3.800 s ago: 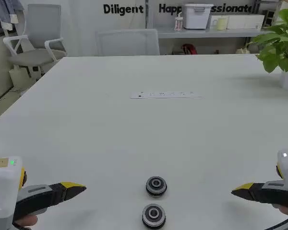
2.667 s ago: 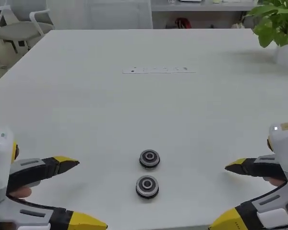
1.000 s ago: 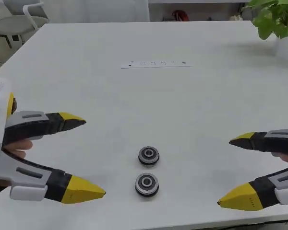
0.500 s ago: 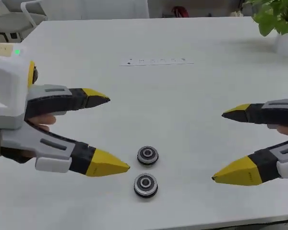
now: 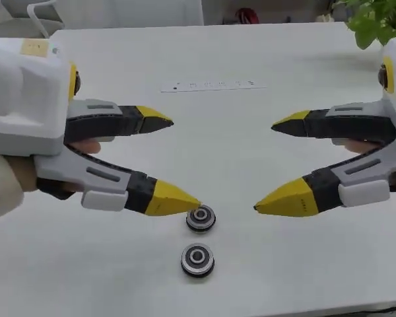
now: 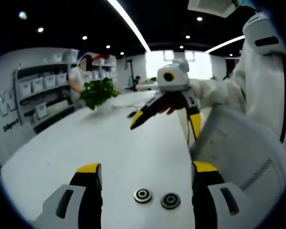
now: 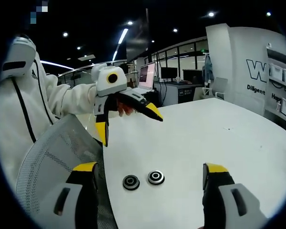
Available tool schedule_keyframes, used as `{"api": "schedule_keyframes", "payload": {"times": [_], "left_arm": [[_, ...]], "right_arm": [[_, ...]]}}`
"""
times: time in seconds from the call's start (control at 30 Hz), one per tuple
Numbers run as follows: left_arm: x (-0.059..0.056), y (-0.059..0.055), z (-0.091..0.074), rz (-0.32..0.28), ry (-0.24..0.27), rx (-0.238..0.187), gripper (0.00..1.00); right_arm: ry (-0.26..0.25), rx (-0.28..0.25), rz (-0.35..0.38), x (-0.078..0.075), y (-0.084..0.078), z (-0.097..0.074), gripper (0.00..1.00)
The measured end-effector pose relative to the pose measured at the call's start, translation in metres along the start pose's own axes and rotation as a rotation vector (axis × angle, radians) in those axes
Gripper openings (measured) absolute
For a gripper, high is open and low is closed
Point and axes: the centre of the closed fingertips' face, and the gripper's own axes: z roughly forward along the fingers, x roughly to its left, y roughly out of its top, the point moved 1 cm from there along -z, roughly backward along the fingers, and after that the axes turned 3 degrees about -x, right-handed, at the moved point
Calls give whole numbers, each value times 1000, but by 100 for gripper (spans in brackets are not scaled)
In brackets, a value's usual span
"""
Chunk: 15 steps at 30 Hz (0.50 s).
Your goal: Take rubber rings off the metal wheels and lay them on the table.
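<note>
Two metal wheels (image 5: 200,218), black rubber rings (image 5: 198,273) on their rims, sit close together near the front edge of a white table (image 5: 284,72). The left gripper (image 5: 180,162) and right gripper (image 5: 266,168) hang on either side, jaws spread wide, holding nothing. The left's lower tip is just beside the farther wheel. White bins (image 6: 37,85) line wall shelves, contents too small to tell.

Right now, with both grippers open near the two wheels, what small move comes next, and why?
Probably lower the left gripper so its open jaws straddle the farther wheel, ready to steady it. One jaw tip looks close to it; it and the nearer wheel wear their dark outer rings, and the right gripper is open, free to pull the ring.
</note>
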Motion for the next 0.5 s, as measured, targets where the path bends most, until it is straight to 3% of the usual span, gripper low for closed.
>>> {"api": "schedule_keyframes", "payload": {"times": [0.07, 0.17, 0.3, 0.5], "left_arm": [[-3, -5, 3, -24, -11, -7, 77], [-7, -15, 4, -13, -15, 1, 69], [-11, -21, 6, -60, -28, -19, 70], [-22, -40, 13, -79, -57, 6, 60]], "right_arm": [[10, 8, -3, 0, -6, 5, 85], [32, 14, -3, 3, -13, 11, 80], [65, 16, 2, 9, -23, 18, 76], [101, 11, 14, 12, -37, 22, 68]]}}
